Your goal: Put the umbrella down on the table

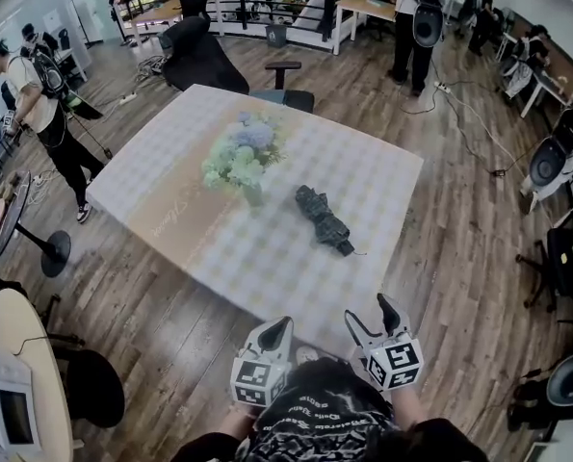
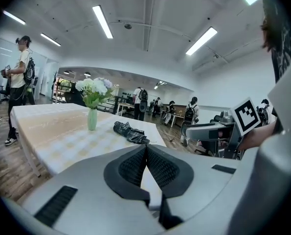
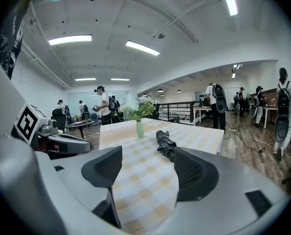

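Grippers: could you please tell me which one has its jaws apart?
The right gripper: its jaws stand apart, while those of the left gripper meet.

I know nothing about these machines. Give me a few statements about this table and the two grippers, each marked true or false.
1. The umbrella lies on the table. True.
2. One gripper holds the umbrella. False: the right gripper is open and empty, well short of the umbrella.
3. Both grippers are wide open. False: the left gripper has its jaws together.
4. A vase of flowers stands on the table. True.
5. The umbrella leans against the vase of flowers. False: they are apart.
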### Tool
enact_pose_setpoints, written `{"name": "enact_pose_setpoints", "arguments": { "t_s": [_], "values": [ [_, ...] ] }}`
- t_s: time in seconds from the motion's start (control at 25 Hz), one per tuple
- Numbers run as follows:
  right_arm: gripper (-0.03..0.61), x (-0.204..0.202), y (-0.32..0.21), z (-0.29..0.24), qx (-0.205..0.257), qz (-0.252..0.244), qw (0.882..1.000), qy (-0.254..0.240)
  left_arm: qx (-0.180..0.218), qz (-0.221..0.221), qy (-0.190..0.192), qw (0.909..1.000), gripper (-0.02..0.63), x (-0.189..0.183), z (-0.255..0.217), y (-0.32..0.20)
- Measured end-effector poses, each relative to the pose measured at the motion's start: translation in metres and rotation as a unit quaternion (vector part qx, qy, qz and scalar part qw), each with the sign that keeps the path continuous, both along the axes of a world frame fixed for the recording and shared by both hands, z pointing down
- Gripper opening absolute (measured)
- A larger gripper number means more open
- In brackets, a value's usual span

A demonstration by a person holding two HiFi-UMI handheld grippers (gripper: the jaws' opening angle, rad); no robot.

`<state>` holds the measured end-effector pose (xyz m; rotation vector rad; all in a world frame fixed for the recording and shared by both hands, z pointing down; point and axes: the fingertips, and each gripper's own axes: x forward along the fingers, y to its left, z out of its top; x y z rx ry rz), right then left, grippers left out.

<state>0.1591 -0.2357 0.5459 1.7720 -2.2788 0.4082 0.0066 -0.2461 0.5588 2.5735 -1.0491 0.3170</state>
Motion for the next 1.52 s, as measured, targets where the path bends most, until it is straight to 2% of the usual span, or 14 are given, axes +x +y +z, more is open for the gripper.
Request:
{"name": "enact_pose_setpoints", "arguments": {
  "t_s": [0.12,0.28,0.44,0.88,1.04,1.24,1.52],
  "values": [
    [0.337,-0.003,0.004,0.001,-0.004,-0.005,1.0,0.016,0.005,0.002,0.004,1.0,0.018,0.001,-0.002,-0.001],
    [0.328,-0.004,0.006,-0.002,-0.002,0.004,1.0,0.003,0.005,0.003,0.003,1.0,0.018,0.0,-0.002,0.0],
    [0.217,-0.007,0.01,-0.003,0.005,0.006,1.0,0.003,0.006,-0.001,0.004,1.0,0.018,-0.005,-0.001,0.002],
    [0.012,-0.016,0.008,-0.008,0.015,0.007,1.0,-0.006,0.008,-0.016,0.007,0.9998,0.018,-0.019,-0.003,0.002],
    [0.009,-0.019,0.006,-0.012,0.024,0.011,1.0,-0.004,0.009,-0.019,0.009,0.9997,0.02,-0.023,-0.003,0.002],
    [0.008,-0.014,0.003,-0.002,0.002,0.029,0.999,0.022,0.004,-0.024,0.006,0.9997,0.018,-0.027,-0.003,0.003],
    [0.008,-0.011,0.001,0.003,0.0,0.036,0.999,0.024,-0.003,-0.031,0.002,0.9995,0.018,-0.03,0.002,0.001]
  ]
}}
